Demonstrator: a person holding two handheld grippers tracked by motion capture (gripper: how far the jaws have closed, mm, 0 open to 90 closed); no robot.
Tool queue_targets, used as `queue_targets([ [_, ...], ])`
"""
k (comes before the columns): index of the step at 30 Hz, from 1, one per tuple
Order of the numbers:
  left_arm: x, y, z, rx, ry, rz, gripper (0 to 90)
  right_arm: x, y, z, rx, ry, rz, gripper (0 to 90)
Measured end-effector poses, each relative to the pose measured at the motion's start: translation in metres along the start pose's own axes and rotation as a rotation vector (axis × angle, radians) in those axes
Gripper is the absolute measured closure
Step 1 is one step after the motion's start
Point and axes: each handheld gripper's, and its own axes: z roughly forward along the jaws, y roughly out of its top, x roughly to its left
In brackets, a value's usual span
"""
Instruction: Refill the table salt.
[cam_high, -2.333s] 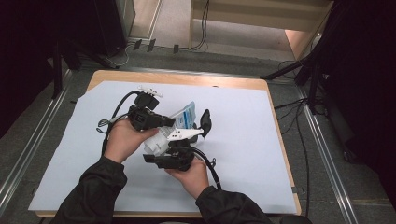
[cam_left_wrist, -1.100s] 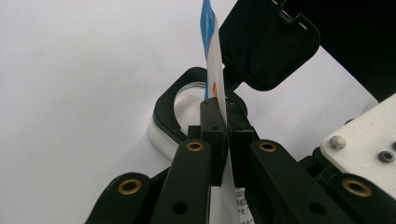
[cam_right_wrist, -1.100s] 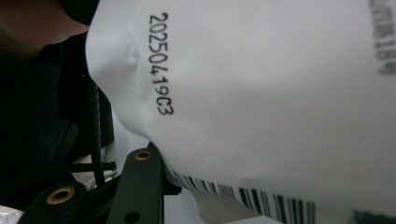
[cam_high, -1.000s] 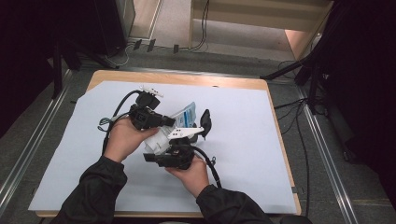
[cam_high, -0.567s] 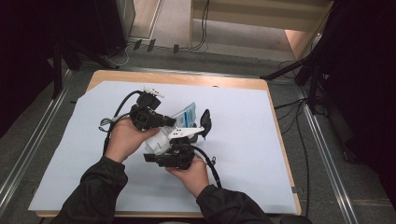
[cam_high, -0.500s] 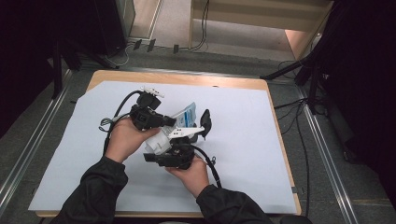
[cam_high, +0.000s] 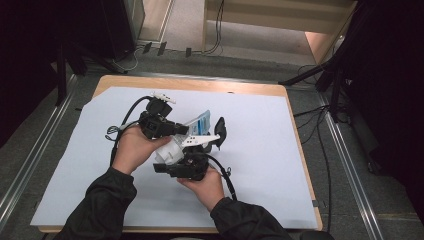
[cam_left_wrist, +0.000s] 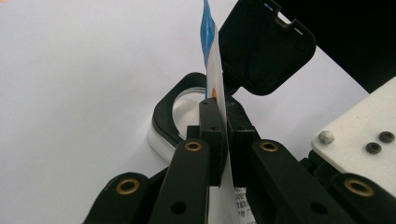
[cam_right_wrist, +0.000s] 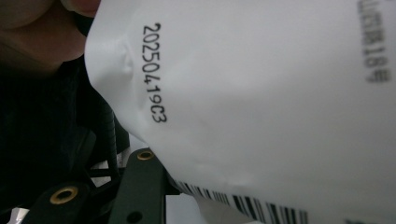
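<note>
So the person's got a white pouch (cam_high: 172, 147) with a blue top held up over the middle of the paper-covered table (cam_high: 280, 165), both grippers on it at once. The left gripper (cam_left_wrist: 223, 140) is clamped tight on the pouch's thin flat edge; looking along it, the sheet is squeezed flat between the two black pads. The right gripper (cam_high: 192, 159) sits just nearer and a bit to the right, and its jaws look partly closed around the fatter body of the pouch, whose printed date code and barcode (cam_right_wrist: 243, 205) sit right up against the right gripper's camera, so I'd call that a hold too, though the pads themselves are hidden. Behind the pouch there's a small black container (cam_left_wrist: 180, 109) with its hinged lid (cam_left_wrist: 264, 46) flipped open. The pouch looks light, soft and crinkly, probably slick. I'd grab it by the flat sealed edges, since squeezing the belly would just dent it or let it slide.
</note>
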Motion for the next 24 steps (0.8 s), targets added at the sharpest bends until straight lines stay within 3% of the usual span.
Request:
queue_targets([
  [24, 0.0008, -0.0022, -0.0003, -0.007, 0.003, -0.005, 88.9, -0.0010, -0.0030, 0.0028, -0.001, -0.009, -0.013, 63.4],
])
